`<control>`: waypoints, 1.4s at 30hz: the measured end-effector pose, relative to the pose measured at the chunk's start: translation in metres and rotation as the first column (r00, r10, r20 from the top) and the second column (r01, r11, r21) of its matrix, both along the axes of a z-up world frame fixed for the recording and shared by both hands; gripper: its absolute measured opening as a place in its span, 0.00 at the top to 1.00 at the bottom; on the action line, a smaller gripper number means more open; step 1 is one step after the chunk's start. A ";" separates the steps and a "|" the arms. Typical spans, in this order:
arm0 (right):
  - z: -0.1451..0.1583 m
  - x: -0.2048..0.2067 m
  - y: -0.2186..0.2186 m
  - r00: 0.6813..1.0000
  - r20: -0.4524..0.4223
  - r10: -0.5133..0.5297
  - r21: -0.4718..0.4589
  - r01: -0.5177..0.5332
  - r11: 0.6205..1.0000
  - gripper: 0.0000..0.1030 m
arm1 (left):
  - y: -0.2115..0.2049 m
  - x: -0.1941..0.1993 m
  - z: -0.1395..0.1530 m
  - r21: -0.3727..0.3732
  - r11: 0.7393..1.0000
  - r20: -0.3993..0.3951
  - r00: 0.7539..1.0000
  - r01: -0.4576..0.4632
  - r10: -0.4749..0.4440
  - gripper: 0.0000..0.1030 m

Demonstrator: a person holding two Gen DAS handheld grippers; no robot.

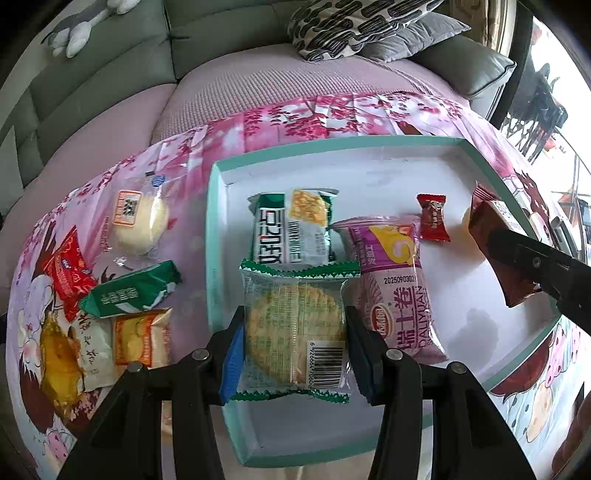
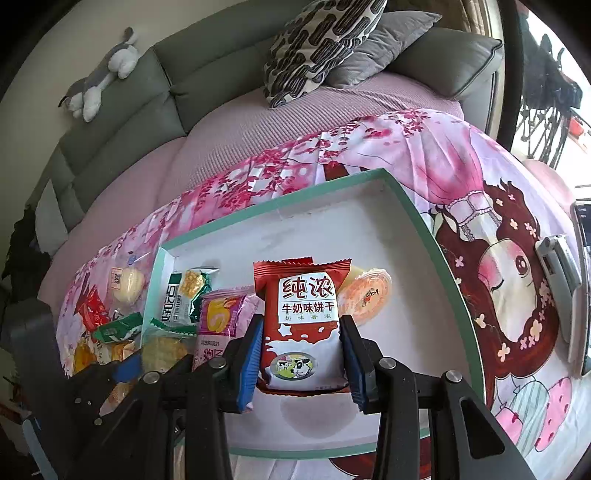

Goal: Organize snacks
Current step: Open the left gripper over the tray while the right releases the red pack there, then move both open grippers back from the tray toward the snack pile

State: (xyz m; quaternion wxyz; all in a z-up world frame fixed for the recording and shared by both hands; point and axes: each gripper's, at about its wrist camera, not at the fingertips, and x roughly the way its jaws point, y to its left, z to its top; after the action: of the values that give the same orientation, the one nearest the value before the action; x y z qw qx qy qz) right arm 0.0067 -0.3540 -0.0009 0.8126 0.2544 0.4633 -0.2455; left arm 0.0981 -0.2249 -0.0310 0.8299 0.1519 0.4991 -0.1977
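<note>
A white tray with a teal rim (image 1: 212,229) (image 2: 421,210) lies on the pink cloth. My left gripper (image 1: 293,349) is shut on a clear cracker pack with green edges (image 1: 293,325) over the tray's near left part. My right gripper (image 2: 301,354) is shut on a red milk biscuit pack (image 2: 301,321) over the tray; it also shows in the left wrist view (image 1: 495,251). In the tray lie a green-and-white pack (image 1: 291,229), a purple roll cake pack (image 1: 391,280), a small red candy (image 1: 432,218) and an orange jelly cup (image 2: 364,295).
Left of the tray on the cloth lie a round bun in clear wrap (image 1: 138,221), a red pack (image 1: 68,273), a green pack (image 1: 129,295), an orange pack (image 1: 140,338) and a yellow snack (image 1: 59,358). A sofa with cushions (image 1: 354,26) is behind. A phone (image 2: 561,288) lies right.
</note>
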 end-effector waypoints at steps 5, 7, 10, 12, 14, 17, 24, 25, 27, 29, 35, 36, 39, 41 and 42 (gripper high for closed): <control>-0.001 0.000 -0.001 1.000 -0.013 -0.001 -0.003 0.001 1.000 0.59 | -0.002 0.000 0.000 -0.001 1.000 -0.004 1.000 0.006 -0.006 0.50; 0.000 0.001 0.000 1.000 -0.017 0.001 -0.009 -0.001 1.000 0.58 | 0.001 0.001 0.001 -0.009 1.000 -0.012 1.000 -0.003 0.003 0.49; 0.003 0.002 0.001 1.000 -0.017 0.003 -0.027 -0.003 1.000 0.58 | 0.006 0.003 0.005 -0.016 1.000 -0.012 1.000 -0.024 0.024 0.39; 0.005 0.002 0.002 1.000 -0.013 0.007 -0.036 -0.007 0.999 0.58 | 0.010 0.003 0.011 -0.030 0.999 -0.007 0.999 -0.036 0.036 0.37; 0.006 0.002 0.003 1.000 -0.012 0.012 -0.037 -0.012 0.999 0.58 | 0.015 0.003 0.017 -0.048 0.998 -0.003 0.999 -0.046 0.046 0.36; 0.007 0.003 0.004 1.000 -0.012 0.015 -0.041 -0.015 0.999 0.58 | 0.022 0.005 0.024 -0.058 0.996 0.007 0.998 -0.067 0.067 0.36; 0.006 0.007 0.008 0.999 -0.047 0.026 -0.065 -0.029 0.997 0.43 | 0.050 0.014 0.035 -0.069 0.976 0.040 0.977 -0.206 0.209 0.14; 0.006 0.008 0.010 0.998 -0.053 0.032 -0.069 -0.036 0.997 0.43 | 0.056 0.016 0.036 -0.070 0.969 0.051 0.969 -0.236 0.240 0.13; 0.006 0.010 0.013 0.997 -0.058 0.044 -0.074 -0.048 0.996 0.39 | 0.068 0.020 0.038 -0.070 0.953 0.063 0.952 -0.294 0.298 0.13; 0.006 0.013 0.017 0.996 -0.065 0.059 -0.080 -0.064 0.995 0.33 | 0.083 0.024 0.039 -0.074 0.930 0.073 0.928 -0.360 0.365 0.11; 0.004 0.022 0.029 0.992 -0.081 0.099 -0.093 -0.106 0.990 0.22 | 0.118 0.029 0.040 -0.089 0.876 0.087 0.872 -0.475 0.482 0.05; 0.004 0.023 0.030 0.991 -0.081 0.102 -0.094 -0.110 0.989 0.21 | 0.122 0.029 0.040 -0.091 0.870 0.087 0.866 -0.485 0.492 0.05; 0.004 0.027 0.036 0.990 -0.082 0.112 -0.103 -0.120 0.987 0.13 | 0.138 0.028 0.042 -0.100 0.852 0.090 0.848 -0.514 0.522 0.04; 0.004 0.029 0.039 0.989 -0.078 0.123 -0.103 -0.130 0.986 0.09 | 0.147 0.028 0.043 -0.101 0.844 0.092 0.839 -0.527 0.536 0.04; 0.004 0.030 0.041 0.989 -0.077 0.126 -0.103 -0.133 0.986 0.07 | 0.151 0.029 0.043 -0.102 0.840 0.092 0.836 -0.532 0.541 0.04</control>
State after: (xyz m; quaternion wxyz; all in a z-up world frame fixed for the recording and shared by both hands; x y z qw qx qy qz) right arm 0.0367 -0.3133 0.0035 0.8227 0.1708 0.4931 -0.2255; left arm 0.1269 -0.0743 0.0122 0.8848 -0.0126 0.4646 0.0342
